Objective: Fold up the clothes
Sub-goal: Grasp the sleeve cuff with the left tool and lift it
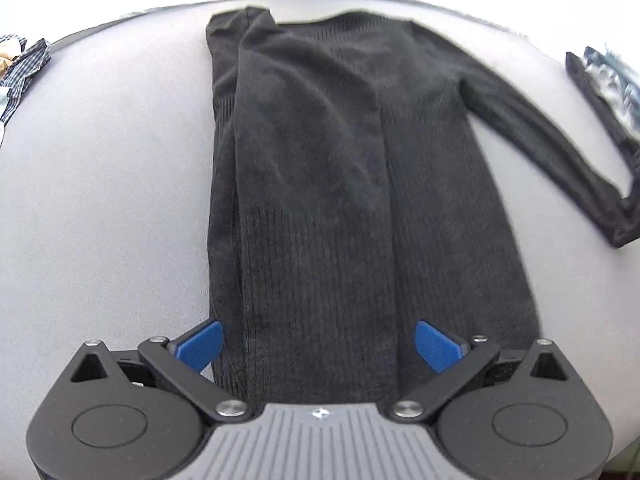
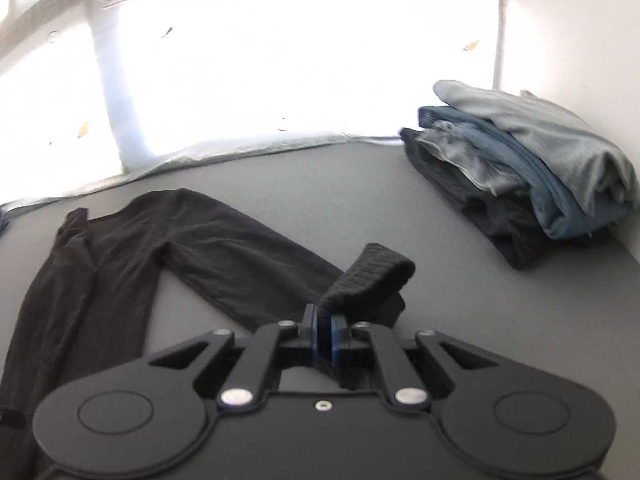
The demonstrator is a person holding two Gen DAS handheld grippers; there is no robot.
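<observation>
A black ribbed long-sleeved sweater [image 1: 320, 184] lies flat on the grey table [image 1: 112, 200], its left side folded inward over the body. Its right sleeve [image 1: 540, 136] stretches out toward the right. My left gripper [image 1: 319, 344] hangs open above the sweater's hem, its blue pads [image 1: 202, 344] spread wide with nothing pinched. In the right wrist view the same sweater [image 2: 104, 264] lies to the left, and its sleeve [image 2: 248, 252] runs toward my right gripper [image 2: 325, 316]. That gripper is shut on the ribbed cuff [image 2: 368, 280], which stands lifted off the table.
A stack of folded clothes [image 2: 532, 184], grey on blue on black, sits at the back right against the wall. The same stack [image 1: 608, 80] shows at the right edge of the left wrist view. A plaid garment [image 1: 24, 68] lies at the far left table edge.
</observation>
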